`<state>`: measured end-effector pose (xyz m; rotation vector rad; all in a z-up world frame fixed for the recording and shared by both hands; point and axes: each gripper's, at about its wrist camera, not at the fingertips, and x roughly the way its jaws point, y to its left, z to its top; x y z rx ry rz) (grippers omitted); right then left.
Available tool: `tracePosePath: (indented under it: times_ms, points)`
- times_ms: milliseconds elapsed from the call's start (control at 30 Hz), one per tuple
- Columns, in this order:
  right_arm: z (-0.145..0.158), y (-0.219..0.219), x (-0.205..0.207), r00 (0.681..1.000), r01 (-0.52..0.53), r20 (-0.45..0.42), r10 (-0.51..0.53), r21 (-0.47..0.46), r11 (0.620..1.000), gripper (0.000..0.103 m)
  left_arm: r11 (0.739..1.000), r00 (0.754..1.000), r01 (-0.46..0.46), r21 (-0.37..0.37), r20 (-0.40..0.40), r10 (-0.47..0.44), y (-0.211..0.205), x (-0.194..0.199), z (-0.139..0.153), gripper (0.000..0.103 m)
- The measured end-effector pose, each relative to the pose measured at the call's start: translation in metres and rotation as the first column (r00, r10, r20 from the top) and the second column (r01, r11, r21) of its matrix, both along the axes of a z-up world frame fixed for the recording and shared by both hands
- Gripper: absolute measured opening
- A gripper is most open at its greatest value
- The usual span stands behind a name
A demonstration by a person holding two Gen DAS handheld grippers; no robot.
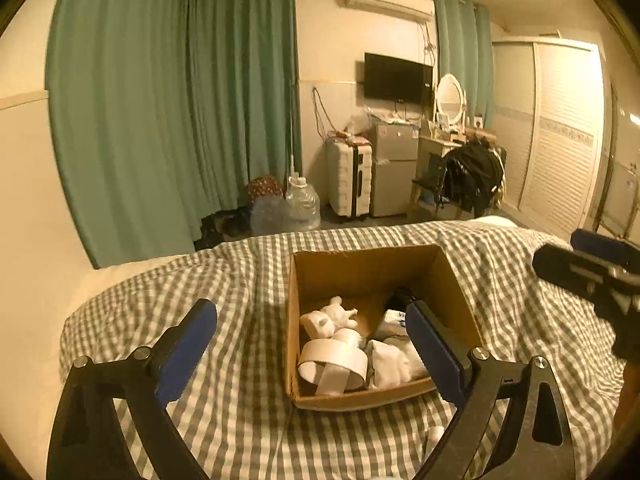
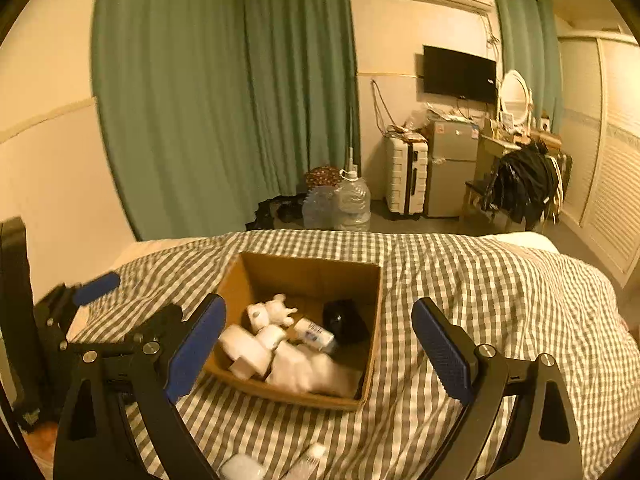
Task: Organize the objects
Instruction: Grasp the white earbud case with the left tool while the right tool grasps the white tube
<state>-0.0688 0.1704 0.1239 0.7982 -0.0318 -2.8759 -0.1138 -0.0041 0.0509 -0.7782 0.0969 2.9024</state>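
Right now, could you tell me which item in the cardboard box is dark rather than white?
The black object by the box's far right wall; everything else inside looks white.

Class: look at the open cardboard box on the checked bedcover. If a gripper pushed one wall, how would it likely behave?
The cardboard box would probably slide or drag unevenly, since the checked bedcover under it is soft and wrinkled. Its thin walls, with no lid closing the top, may flex inward. It looks light: only small items like the white figurine lie inside.
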Motion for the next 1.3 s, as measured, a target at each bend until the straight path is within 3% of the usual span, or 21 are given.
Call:
tracePosePath:
  times_ms: [133, 300, 667, 833, 1000, 1167, 1300]
  points:
    - [-0.001, -0.012, 0.027, 1.000, -0.012, -0.001, 0.012, 0.028, 1.000, 0.094, 0.999, 1.000, -0.023, 0.031, 0.009, 0.023, -0.009, 0.021, -0.001, 0.098]
    - [-0.021, -0.016, 0.043, 1.000, -0.012, 0.027, 0.011, 0.051, 0.999, 0.094, 0.998, 0.997, -0.052, 0.019, 0.058, 0.051, -0.016, 0.035, -0.024, 0.101]
    - [-0.118, -0.010, 0.043, 0.975, 0.016, 0.221, -0.028, 0.052, 0.998, 0.094, 0.994, 0.972, -0.109, -0.015, 0.207, 0.110, -0.019, 0.042, -0.103, 0.101]
    - [-0.154, -0.005, 0.037, 0.952, 0.051, 0.297, -0.073, 0.083, 0.995, 0.094, 0.996, 0.960, -0.071, -0.048, 0.268, 0.082, -0.005, 0.044, -0.139, 0.101]
    - [-0.159, 0.001, 0.035, 0.945, 0.068, 0.314, -0.088, 0.075, 0.995, 0.094, 0.995, 0.954, 0.040, -0.095, 0.301, -0.010, 0.023, 0.054, -0.161, 0.098]
    - [-0.167, 0.001, 0.032, 0.935, 0.071, 0.341, -0.094, 0.079, 0.994, 0.094, 0.987, 0.925, 0.138, -0.085, 0.368, -0.098, 0.040, 0.056, -0.176, 0.086]
    - [-0.170, 0.005, 0.030, 0.928, 0.084, 0.360, -0.100, 0.058, 0.995, 0.094, 0.984, 0.884, 0.174, -0.042, 0.447, -0.138, 0.043, 0.048, -0.191, 0.083]
